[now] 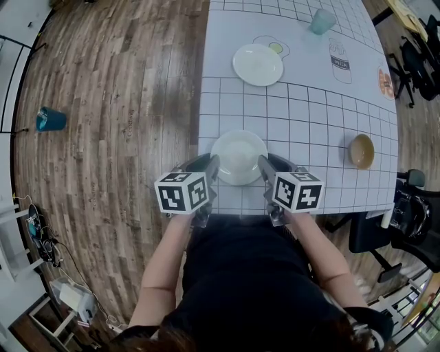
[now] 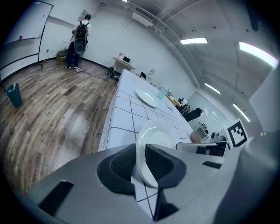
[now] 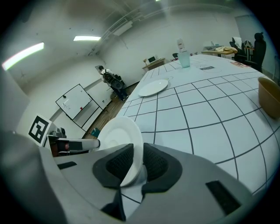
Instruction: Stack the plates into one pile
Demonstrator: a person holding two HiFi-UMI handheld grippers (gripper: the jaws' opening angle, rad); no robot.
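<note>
A white plate (image 1: 238,157) lies near the front edge of the white gridded table (image 1: 309,117). My left gripper (image 1: 209,167) straddles its left rim and my right gripper (image 1: 265,165) its right rim. In the left gripper view the plate (image 2: 154,131) has its rim between the black pads (image 2: 122,164), which sit close against both sides of it. The right gripper view shows the same plate (image 3: 117,133) with its rim pinched between that gripper's pads (image 3: 155,162). A second white plate (image 1: 258,64) rests flat farther back on the table, apart from both grippers.
A tan bowl (image 1: 361,151) stands at the table's right side and a pale blue cup (image 1: 322,20) at the far end. A teal cup (image 1: 50,119) stands on the wooden floor at the left. Office chairs (image 1: 385,237) crowd the table's right. A person (image 2: 79,41) stands far back.
</note>
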